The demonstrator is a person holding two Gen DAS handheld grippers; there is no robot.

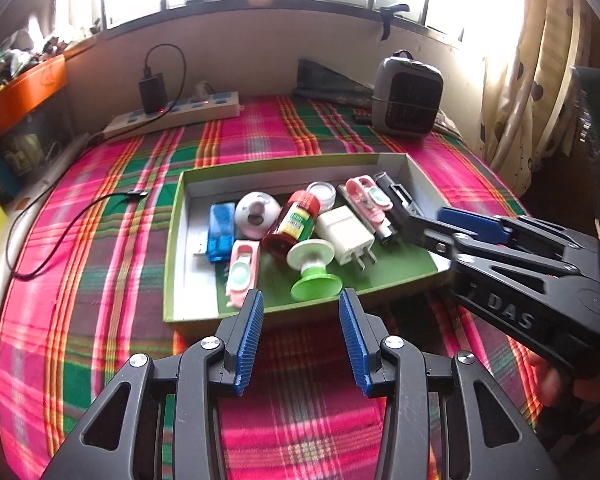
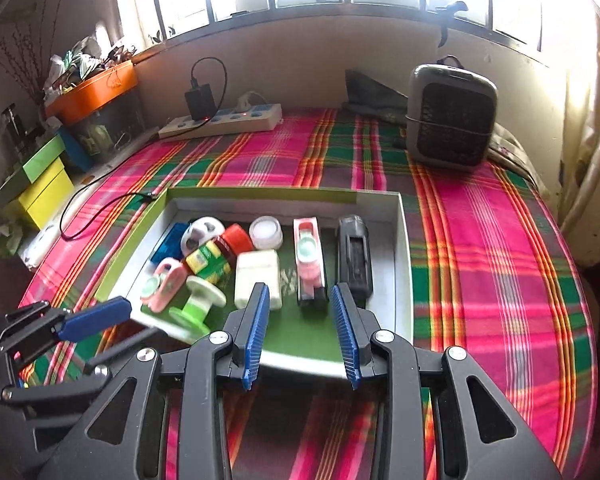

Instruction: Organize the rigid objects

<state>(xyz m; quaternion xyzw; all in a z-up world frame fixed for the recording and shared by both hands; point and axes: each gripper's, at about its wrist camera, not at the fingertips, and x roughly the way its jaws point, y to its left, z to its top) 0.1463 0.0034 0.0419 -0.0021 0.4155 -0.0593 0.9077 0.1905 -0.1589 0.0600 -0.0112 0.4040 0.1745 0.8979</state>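
Left gripper [image 1: 301, 334] hovers low at the tray's [image 1: 172, 264] near edge, jaws spread wide, nothing between them. Right gripper [image 2: 300, 334] reaches over the tray's near right corner, jaws just as wide and empty too, fingertips above the green floor close to the pink clip [image 2: 309, 264] and the black case [image 2: 354, 258]. Everything sits in that one shallow tray on the plaid cloth [image 1: 100, 240]: blue stick [image 1: 221, 230], white round case [image 1: 256, 215], red-capped bottle [image 1: 294, 224] on its side, white charger [image 1: 346, 236], green-and-white spool [image 1: 314, 268], small clear jar [image 1: 321, 194], and a second pink clip [image 1: 242, 272] near the front.
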